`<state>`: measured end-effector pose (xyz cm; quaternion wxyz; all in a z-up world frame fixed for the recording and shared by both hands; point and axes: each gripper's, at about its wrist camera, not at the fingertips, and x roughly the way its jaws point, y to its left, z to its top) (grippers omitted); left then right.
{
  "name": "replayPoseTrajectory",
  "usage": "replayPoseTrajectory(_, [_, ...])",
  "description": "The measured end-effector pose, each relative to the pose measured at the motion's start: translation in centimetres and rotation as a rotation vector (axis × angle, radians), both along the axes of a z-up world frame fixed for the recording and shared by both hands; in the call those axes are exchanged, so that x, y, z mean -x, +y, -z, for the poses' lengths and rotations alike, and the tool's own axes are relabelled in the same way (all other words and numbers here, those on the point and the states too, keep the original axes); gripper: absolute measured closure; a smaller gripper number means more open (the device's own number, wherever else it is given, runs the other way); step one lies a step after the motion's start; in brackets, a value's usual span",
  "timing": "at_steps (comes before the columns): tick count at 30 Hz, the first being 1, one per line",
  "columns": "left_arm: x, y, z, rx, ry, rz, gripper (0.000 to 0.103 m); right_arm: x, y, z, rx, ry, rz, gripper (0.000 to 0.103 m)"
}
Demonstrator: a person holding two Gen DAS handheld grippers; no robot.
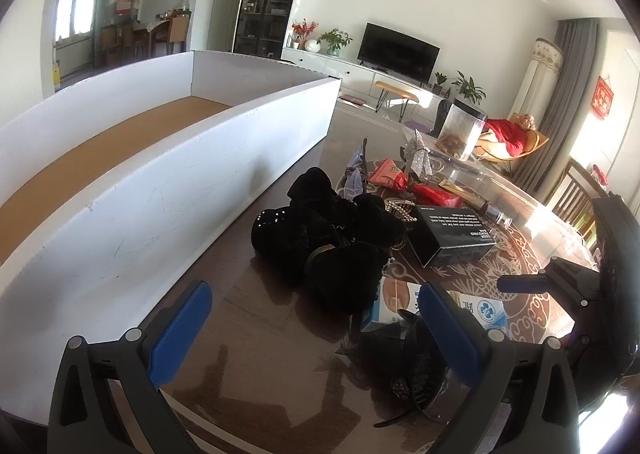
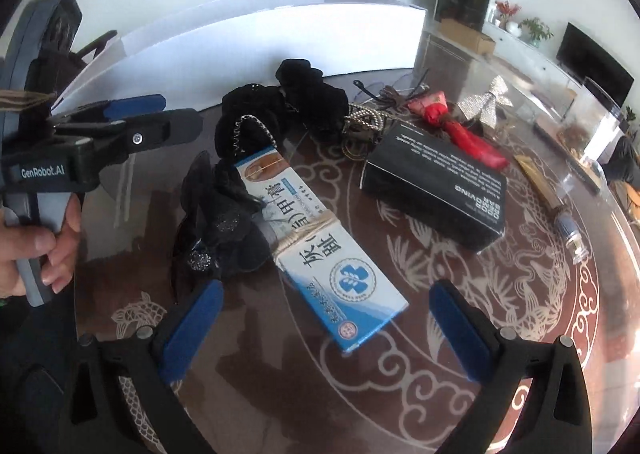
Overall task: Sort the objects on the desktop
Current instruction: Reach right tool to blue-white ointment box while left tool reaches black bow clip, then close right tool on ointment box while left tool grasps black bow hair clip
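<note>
Snagging is the risk: with both the left gripper (image 1: 316, 330) and right gripper (image 2: 328, 326) spread wide and empty, the blue-and-white box (image 2: 320, 242), touching black lace (image 2: 224, 230) on the table (image 2: 460, 334), could be dragged along.

Blue-and-white box (image 1: 390, 304) half hidden behind black scrunchies (image 1: 328, 238)

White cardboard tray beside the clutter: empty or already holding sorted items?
Empty as far as visible: the white cardboard tray shows only bare brown floor; its near end is hidden.
</note>
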<state>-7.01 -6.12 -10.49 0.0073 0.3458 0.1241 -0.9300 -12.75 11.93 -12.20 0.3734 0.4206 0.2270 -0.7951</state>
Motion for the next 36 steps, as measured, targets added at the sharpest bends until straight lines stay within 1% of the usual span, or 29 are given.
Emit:
replayPoseTrajectory(2, [-0.3, -0.3, -0.3, -0.019, 0.011, 0.002, 0.0, 0.4, -1.6, 0.3, -0.01, 0.015, -0.073, 0.0])
replayPoseTrajectory(5, [-0.6, -0.5, -0.6, -0.032, 0.029, 0.012, 0.0, 1.1, -3.0, 0.9, -0.005, 0.024, -0.141, 0.0])
replayPoseTrajectory(6, [-0.7, -0.4, -0.7, -0.032, 0.037, 0.016, 0.0, 1.2, -3.4, 1.2, -0.019, 0.023, -0.148, 0.0])
replayPoseTrajectory(9, [-0.7, 0.0, -0.9, -0.024, 0.049, 0.034, 0.0, 1.8, -3.8, 2.3, -0.055, -0.046, -0.133, 0.002])
replayPoseTrajectory(10, [-0.6, 0.3, -0.9, -0.02, 0.045, 0.042, 0.0, 1.6, -3.7, 2.4, -0.051, -0.051, -0.124, 0.008])
replayPoseTrajectory(11, [-0.5, 0.5, -0.8, -0.015, 0.038, 0.053, 0.0, 1.4, -3.3, 2.3, -0.025, -0.048, -0.108, 0.023])
replayPoseTrajectory(12, [-0.4, 0.8, -0.7, -0.011, 0.031, 0.066, 0.0, 1.2, -2.9, 2.1, 0.0, -0.052, -0.085, 0.03])
replayPoseTrajectory(13, [-0.4, 1.1, -0.6, -0.007, 0.026, 0.08, 0.0, 0.9, -2.5, 1.9, 0.009, -0.036, -0.044, 0.051])
replayPoseTrajectory(14, [-0.4, 1.5, -0.5, -0.003, 0.022, 0.097, 0.0, 0.5, -1.9, 1.8, 0.029, -0.04, -0.003, 0.057])
replayPoseTrajectory(17, [-0.6, 2.3, -0.4, -0.006, 0.006, 0.155, 0.0, -0.9, 0.9, 1.8, 0.014, -0.009, 0.167, 0.057])
replayPoseTrajectory(19, [-0.7, 2.8, -0.3, -0.019, -0.001, 0.2, 0.0, -1.6, 4.2, 1.7, 0.014, -0.015, 0.318, 0.057])
replayPoseTrajectory(21, [-0.6, 3.5, -0.1, -0.01, -0.016, 0.229, 0.0, -2.6, 7.7, 1.5, 0.01, -0.012, 0.437, 0.057])
replayPoseTrajectory(22, [-0.4, 3.9, 0.1, -0.002, -0.031, 0.241, 0.0, -3.2, 9.1, 1.6, 0.013, -0.014, 0.476, 0.057])
replayPoseTrajectory(24, [0.1, 4.6, 0.8, 0.0, -0.068, 0.269, 0.0, -4.3, 11.3, 1.3, 0.018, -0.017, 0.52, 0.057])
replayPoseTrajectory(27, [0.7, 5.9, 1.8, 0.024, -0.125, 0.316, 0.0, -5.7, 12.6, 1.3, 0.005, 0.022, 0.531, 0.054])
replayPoseTrajectory(28, [0.8, 6.5, 2.1, 0.043, -0.14, 0.334, 0.0, -5.8, 12.6, 1.4, 0.001, 0.038, 0.542, 0.047])
replayPoseTrajectory(29, [0.9, 7.2, 2.5, 0.07, -0.153, 0.352, 0.0, -5.7, 12.7, 1.4, -0.001, 0.049, 0.562, 0.039])
replayPoseTrajectory(32, [0.8, 9.4, 3.3, 0.167, -0.176, 0.411, 0.0, -6.1, 13.8, 1.6, 0.057, 0.033, 0.634, 0.024])
replayPoseTrajectory(33, [0.8, 10.0, 3.6, 0.193, -0.186, 0.427, 0.0, -6.6, 14.2, 1.7, 0.08, 0.038, 0.647, 0.022])
replayPoseTrajectory(35, [0.8, 10.8, 4.1, 0.225, -0.204, 0.455, 0.0, -7.0, 13.6, 1.8, 0.055, 0.05, 0.643, 0.014])
replayPoseTrajectory(36, [0.8, 11.0, 4.2, 0.229, -0.21, 0.462, 0.0, -6.9, 13.5, 1.8, 0.058, 0.043, 0.645, 0.013])
